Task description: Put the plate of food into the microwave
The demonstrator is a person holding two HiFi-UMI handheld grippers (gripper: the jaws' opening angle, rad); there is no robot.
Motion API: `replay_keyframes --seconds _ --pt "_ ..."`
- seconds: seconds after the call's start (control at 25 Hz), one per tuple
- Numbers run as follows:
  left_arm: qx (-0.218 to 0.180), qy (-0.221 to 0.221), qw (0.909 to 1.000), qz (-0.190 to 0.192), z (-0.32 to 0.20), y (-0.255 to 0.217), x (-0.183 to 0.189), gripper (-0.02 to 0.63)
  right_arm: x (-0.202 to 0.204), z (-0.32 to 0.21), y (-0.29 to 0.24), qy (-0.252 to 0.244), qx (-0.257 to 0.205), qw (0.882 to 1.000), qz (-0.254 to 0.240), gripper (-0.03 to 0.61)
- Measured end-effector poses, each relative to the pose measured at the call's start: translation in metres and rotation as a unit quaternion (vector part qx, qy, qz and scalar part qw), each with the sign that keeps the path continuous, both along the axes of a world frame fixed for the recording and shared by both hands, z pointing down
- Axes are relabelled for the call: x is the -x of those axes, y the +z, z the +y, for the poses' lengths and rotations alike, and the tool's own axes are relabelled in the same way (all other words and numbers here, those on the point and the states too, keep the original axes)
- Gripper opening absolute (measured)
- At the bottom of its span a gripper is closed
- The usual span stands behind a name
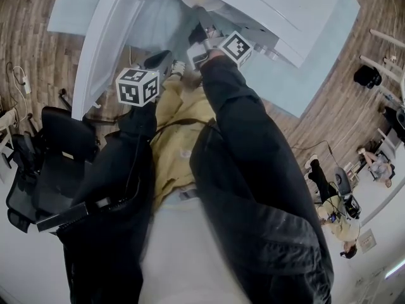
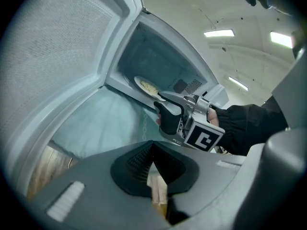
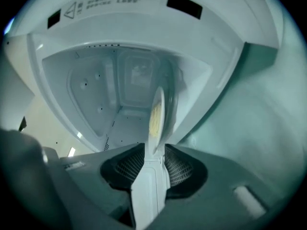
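A white microwave (image 3: 96, 90) stands with its door (image 2: 62, 56) swung wide. A white plate (image 3: 156, 114) with yellow food sits edge-on inside the cavity. It also shows as a pale oval, the plate (image 2: 146, 86), in the left gripper view. My right gripper (image 3: 154, 150) reaches into the opening and is open, with the plate's near rim between its jaws. From the side, the right gripper (image 2: 162, 99) touches the plate's edge. My left gripper (image 2: 153, 150) hangs back in front of the door, shut and empty. In the head view, both the left gripper (image 1: 158, 59) and the right gripper (image 1: 201, 33) point at the microwave (image 1: 253, 5).
The microwave rests on a pale teal tabletop (image 1: 316, 56). A black office chair (image 1: 44, 157) stands at my left on the wooden floor, and a cable (image 1: 22, 78) lies beyond it. Other people (image 1: 342, 214) are at the far right.
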State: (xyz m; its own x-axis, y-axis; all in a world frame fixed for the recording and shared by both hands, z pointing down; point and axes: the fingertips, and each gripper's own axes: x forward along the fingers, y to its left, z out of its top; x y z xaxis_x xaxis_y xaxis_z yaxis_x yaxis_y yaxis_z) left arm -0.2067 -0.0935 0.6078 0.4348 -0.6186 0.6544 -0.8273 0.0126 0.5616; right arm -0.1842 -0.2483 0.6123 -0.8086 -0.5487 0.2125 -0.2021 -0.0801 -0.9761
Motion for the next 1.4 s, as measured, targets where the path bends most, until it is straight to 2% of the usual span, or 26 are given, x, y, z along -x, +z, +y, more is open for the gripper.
replay_keyframes --seconds 0.24,0.32,0.44,0.6,0.72,0.88,1.04,1.24,1.4 --pt "-0.02 0.013 0.9997 -0.001 -0.011 -0.015 -0.011 -0.002 -0.001 0.04 -0.012 -0.059 -0.017 0.998 0.029 0.11" --pt "-0.03 0.018 0.9994 -0.002 -0.015 -0.023 -0.015 -0.002 -0.004 0.055 -0.019 -0.086 -0.037 0.994 0.052 0.079" --pt "-0.046 0.025 0.9986 -0.006 -0.019 -0.039 -0.022 -0.002 -0.014 0.071 -0.036 -0.109 -0.071 0.989 0.077 -0.003" --pt "-0.08 0.034 0.996 -0.02 -0.026 -0.071 -0.028 -0.002 -0.023 0.078 -0.076 -0.136 -0.132 0.978 0.088 -0.003" --pt "-0.115 0.041 0.9918 -0.037 -0.034 -0.103 -0.033 -0.002 -0.03 0.082 -0.115 -0.16 -0.196 0.961 0.107 -0.005" --pt "-0.167 0.058 0.9821 -0.065 -0.044 -0.15 -0.047 -0.002 -0.046 0.088 -0.163 -0.164 -0.265 0.94 0.136 -0.005" --pt "-0.221 0.069 0.9699 -0.076 -0.067 -0.19 -0.066 -0.002 -0.066 0.076 -0.205 -0.158 -0.343 0.909 0.177 -0.005" --pt "-0.241 0.065 0.9662 -0.066 -0.086 -0.211 -0.104 -0.002 -0.11 0.052 -0.233 -0.151 -0.396 0.873 0.24 -0.005" --pt "-0.278 0.067 0.9546 -0.082 -0.099 -0.239 -0.116 -0.002 -0.129 0.037 -0.256 -0.132 -0.439 0.844 0.279 -0.005"
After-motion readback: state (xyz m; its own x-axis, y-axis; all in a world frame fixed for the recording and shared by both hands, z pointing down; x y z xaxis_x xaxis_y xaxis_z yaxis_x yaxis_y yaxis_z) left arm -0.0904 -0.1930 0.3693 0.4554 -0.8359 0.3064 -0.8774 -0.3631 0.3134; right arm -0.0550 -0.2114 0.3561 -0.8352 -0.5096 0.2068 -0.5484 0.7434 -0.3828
